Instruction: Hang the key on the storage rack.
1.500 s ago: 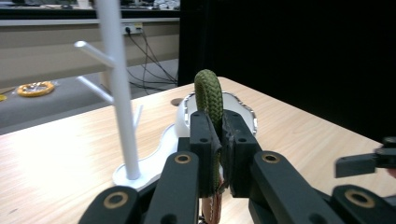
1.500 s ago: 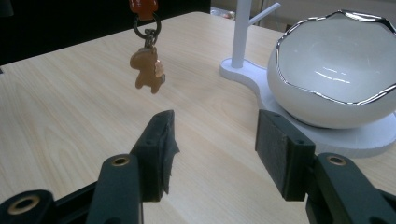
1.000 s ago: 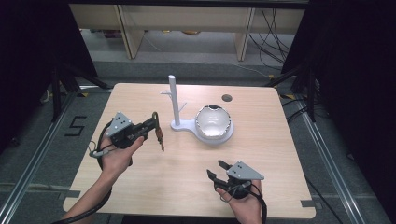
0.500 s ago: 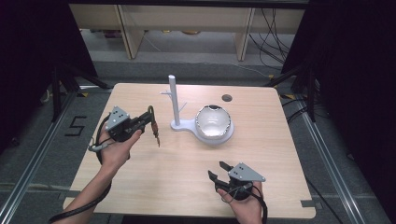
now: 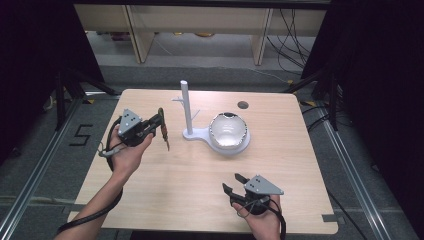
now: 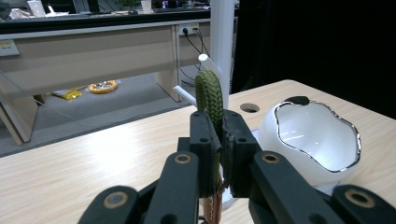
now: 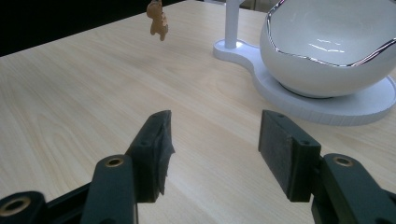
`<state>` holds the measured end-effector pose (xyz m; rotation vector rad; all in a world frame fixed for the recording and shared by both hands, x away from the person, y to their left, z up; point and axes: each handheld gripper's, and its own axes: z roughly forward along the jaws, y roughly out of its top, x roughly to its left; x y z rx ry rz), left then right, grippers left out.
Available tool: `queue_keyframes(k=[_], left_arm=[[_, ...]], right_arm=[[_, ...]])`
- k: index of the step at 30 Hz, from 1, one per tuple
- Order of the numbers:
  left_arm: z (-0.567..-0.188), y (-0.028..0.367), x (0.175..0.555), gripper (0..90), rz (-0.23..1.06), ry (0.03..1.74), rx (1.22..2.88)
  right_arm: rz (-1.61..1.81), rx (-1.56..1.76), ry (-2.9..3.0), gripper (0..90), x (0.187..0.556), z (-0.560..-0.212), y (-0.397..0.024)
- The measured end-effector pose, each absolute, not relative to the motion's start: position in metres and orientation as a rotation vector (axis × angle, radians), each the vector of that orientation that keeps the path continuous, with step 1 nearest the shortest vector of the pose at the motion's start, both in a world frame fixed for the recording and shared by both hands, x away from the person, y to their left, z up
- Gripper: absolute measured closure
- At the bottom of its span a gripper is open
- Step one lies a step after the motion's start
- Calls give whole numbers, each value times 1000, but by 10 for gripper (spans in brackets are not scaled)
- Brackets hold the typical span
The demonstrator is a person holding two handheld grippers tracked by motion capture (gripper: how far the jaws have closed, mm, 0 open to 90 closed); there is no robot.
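On pale wooden table (image 5: 165, 195), white stand (image 5: 187, 107), grey floor beyond (image 5: 210, 55)

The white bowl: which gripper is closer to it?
Right, narrowly. The right gripper sits open just in front of the white bowl; the left gripper, shut on a green cord, hovers beyond the white stand.

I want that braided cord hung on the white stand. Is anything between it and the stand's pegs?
Nothing visible: the left gripper holds the braided cord just short of the white stand, with open air between them.
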<state>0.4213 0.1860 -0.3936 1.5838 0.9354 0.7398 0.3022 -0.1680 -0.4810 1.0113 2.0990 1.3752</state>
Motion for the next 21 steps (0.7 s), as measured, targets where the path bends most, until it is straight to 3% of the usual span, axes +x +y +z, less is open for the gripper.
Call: queue_keyframes(k=[21], left_arm=[[-393, 172, 441, 833, 769, 963, 1579]], right_arm=[[1398, 1051, 2073, 450, 301, -489, -172]])
